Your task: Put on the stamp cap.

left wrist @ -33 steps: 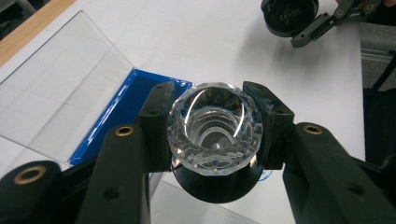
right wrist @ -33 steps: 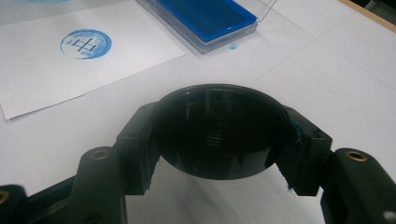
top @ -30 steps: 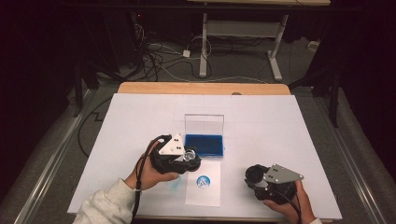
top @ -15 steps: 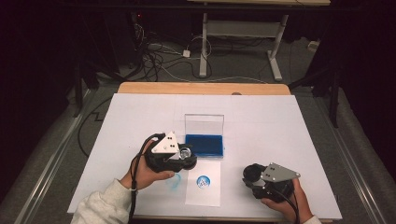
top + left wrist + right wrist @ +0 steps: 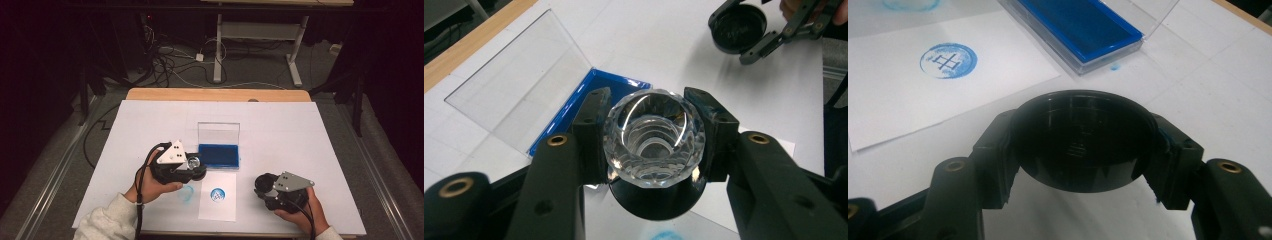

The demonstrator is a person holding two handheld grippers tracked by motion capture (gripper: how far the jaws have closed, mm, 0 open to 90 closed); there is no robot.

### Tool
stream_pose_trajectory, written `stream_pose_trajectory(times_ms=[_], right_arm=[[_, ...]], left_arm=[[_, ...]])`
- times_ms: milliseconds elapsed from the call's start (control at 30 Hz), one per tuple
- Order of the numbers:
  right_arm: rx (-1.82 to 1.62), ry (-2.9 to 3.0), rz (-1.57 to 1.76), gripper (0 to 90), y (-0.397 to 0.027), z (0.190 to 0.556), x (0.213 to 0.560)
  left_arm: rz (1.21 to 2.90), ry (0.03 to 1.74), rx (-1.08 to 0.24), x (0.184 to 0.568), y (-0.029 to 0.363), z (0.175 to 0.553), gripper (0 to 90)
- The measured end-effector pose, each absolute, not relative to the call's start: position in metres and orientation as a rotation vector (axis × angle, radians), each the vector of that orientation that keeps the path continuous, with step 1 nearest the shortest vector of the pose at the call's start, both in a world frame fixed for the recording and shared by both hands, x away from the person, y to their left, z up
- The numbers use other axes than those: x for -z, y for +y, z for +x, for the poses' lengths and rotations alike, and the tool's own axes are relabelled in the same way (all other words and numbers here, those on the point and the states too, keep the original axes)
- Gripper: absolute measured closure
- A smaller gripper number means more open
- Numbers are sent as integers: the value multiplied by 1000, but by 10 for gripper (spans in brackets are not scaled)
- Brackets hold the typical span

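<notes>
A stamp (image 5: 654, 137) with a faceted clear crystal handle and a black base sits between the jaws of my left gripper (image 5: 654, 131), which is shut on it. In the high view the left gripper (image 5: 194, 167) hangs at the near left corner of the blue ink pad (image 5: 218, 155), whose clear lid (image 5: 218, 134) stands open. My right gripper (image 5: 1080, 150) is shut on a round black cap (image 5: 1080, 142), its hollow facing up, and the right gripper (image 5: 266, 186) rests at the front right. A white paper (image 5: 217, 207) bears a round blue print (image 5: 217, 194).
A faint blue smudge (image 5: 186, 194) marks the white table cover (image 5: 300, 135) left of the paper. A wooden table edge (image 5: 215, 94) runs along the back. Cables and desk legs lie on the floor beyond.
Both hands have drifted slightly to the left. The grips on the stamp and the cap are unchanged.
</notes>
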State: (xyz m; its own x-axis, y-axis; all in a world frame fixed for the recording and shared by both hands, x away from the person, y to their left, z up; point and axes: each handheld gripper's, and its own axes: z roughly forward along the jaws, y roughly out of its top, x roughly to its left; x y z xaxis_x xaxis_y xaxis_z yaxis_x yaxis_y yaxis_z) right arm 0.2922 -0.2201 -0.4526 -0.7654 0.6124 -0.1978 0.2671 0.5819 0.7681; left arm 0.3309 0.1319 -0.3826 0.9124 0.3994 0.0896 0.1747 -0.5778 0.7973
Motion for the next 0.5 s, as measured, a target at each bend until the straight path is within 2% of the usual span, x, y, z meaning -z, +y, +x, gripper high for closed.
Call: stream_pose_trajectory(times_ms=[500], right_arm=[[-1085, 2401, 641, 386, -191, 309, 448]], left_arm=[[2180, 408, -343, 379, 126, 340, 545]])
